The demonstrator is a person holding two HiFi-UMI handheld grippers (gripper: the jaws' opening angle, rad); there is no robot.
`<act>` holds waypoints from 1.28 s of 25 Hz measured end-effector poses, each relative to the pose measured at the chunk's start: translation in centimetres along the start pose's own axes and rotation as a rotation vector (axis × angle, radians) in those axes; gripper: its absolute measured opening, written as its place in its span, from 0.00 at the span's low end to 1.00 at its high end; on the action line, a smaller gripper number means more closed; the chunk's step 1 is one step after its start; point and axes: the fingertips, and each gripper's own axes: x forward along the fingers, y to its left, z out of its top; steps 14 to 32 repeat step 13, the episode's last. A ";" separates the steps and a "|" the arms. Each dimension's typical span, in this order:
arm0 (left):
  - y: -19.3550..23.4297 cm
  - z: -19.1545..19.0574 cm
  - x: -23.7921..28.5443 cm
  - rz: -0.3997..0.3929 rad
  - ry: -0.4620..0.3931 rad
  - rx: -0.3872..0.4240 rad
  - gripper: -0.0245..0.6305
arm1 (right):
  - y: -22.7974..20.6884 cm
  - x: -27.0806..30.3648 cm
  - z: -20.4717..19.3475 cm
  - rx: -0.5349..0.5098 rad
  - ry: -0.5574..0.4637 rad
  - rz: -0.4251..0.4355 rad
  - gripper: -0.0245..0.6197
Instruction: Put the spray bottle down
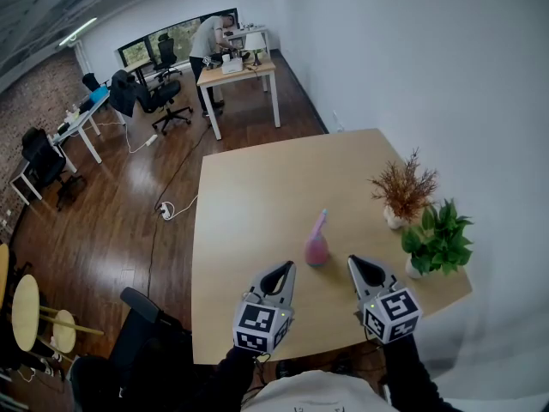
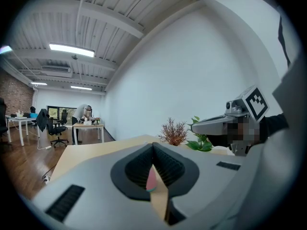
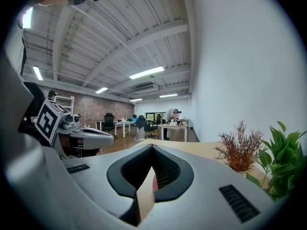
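A pink spray bottle stands upright on the light wooden table, near its front edge. My left gripper hovers just left of it, jaws shut and empty. My right gripper sits just right of the bottle, jaws also shut with nothing held. Neither gripper touches the bottle. In the left gripper view only a pink sliver of the bottle shows through the gap behind the closed jaws, and the right gripper is in sight. The right gripper view shows the left gripper.
A dried reddish plant and a green potted plant stand at the table's right edge by the white wall. A black office chair is at the table's near left corner. A person works at a far desk.
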 end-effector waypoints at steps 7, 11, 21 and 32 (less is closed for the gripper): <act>-0.1 -0.2 0.2 -0.002 0.004 0.003 0.02 | -0.2 0.1 -0.2 -0.004 0.004 0.002 0.00; -0.1 -0.2 0.3 -0.003 0.010 0.005 0.02 | -0.3 0.1 -0.3 -0.004 0.007 0.004 0.00; -0.1 -0.3 0.4 -0.003 0.013 0.005 0.02 | -0.3 0.2 -0.2 -0.006 0.009 0.005 0.00; -0.1 -0.3 0.4 -0.003 0.013 0.005 0.02 | -0.3 0.2 -0.2 -0.006 0.009 0.005 0.00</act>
